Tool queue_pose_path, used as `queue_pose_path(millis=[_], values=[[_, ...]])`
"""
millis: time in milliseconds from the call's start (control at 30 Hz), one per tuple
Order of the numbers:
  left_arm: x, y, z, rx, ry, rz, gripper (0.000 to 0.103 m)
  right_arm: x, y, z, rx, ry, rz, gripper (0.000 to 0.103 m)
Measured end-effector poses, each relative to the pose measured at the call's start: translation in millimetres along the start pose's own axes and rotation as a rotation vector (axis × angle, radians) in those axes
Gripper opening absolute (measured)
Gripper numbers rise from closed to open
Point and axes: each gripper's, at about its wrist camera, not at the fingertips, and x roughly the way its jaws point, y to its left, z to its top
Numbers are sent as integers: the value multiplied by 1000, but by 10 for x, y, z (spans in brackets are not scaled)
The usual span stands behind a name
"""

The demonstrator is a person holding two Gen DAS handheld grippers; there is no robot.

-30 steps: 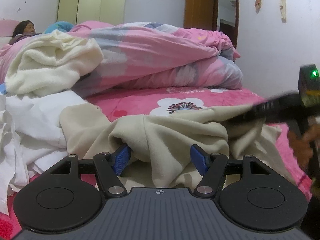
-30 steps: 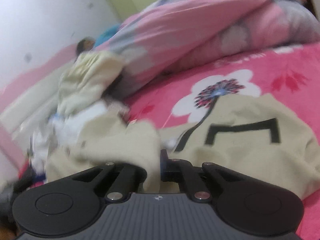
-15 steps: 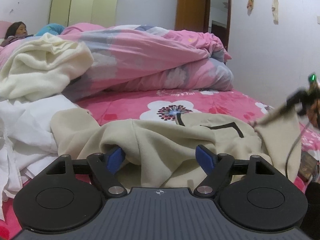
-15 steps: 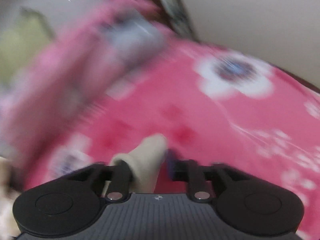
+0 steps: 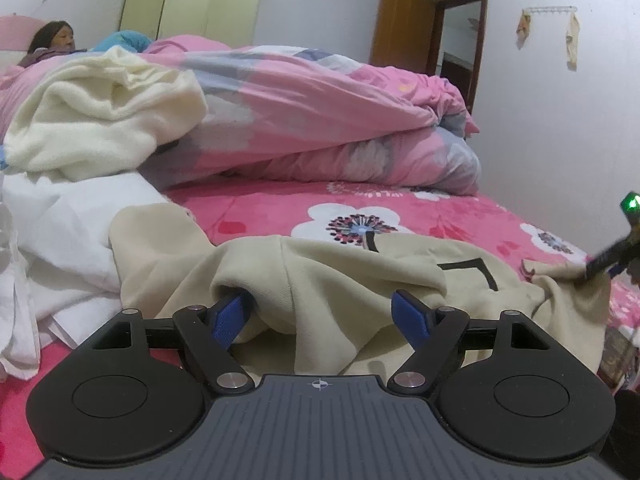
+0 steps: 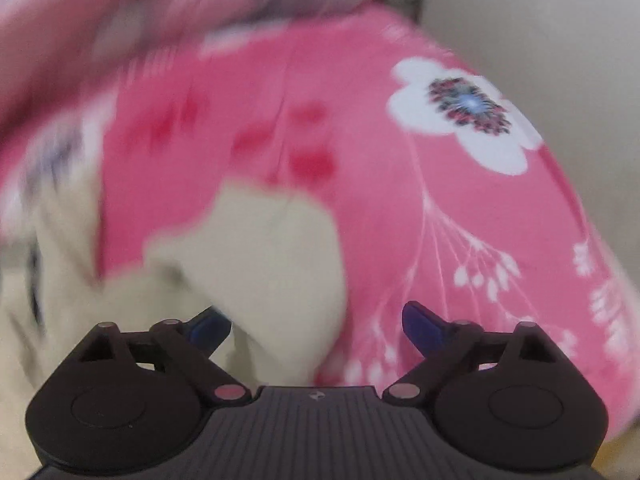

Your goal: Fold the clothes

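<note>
A pink flowered bedsheet [image 5: 280, 208] covered the bed. The beige garment [image 5: 340, 276] lay bunched between the left gripper [image 5: 322, 314]'s spread fingers. The right gripper [image 6: 316, 326]'s jaws had just been opening, spread wide, a beige cuff [image 6: 276, 248] loose between them. No writing was legible.

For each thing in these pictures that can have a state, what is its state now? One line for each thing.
beige garment: rumpled, unfolded, on the bed
left gripper: open, a garment fold bunched between its jaws
right gripper: jaws just opening, cloth end lies loose between them
pink quilt: heaped
door: open
</note>
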Motion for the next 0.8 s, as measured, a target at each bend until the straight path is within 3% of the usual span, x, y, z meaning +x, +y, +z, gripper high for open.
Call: queue_pose_path(millis=[133,267,333,467,533,733,800], values=[[-1,17,-16,-4,4,-9,78,-277,359,-221,-222,-27,-65,95],[-21,30,-21,-10,-7,-18,78,-780,531,-411,-245,-162,-72,97],[-33,32,-39,-18,-12,-22,78,-1040,632,-466,-238,-250,-30,97],[-65,24,-92,-26,-16,-28,78,-1340,971,-592,-250,-370,237,100],[-102,24,-128,-28,-20,-27,78,-1306,1181,-614,-249,-356,367,100],[-298,38,-313,5,-41,-27,79,-639,1873,-647,-281,-179,450,98],[-361,14,-394,50,-46,-25,80,-396,1918,-660,-207,-120,459,98]])
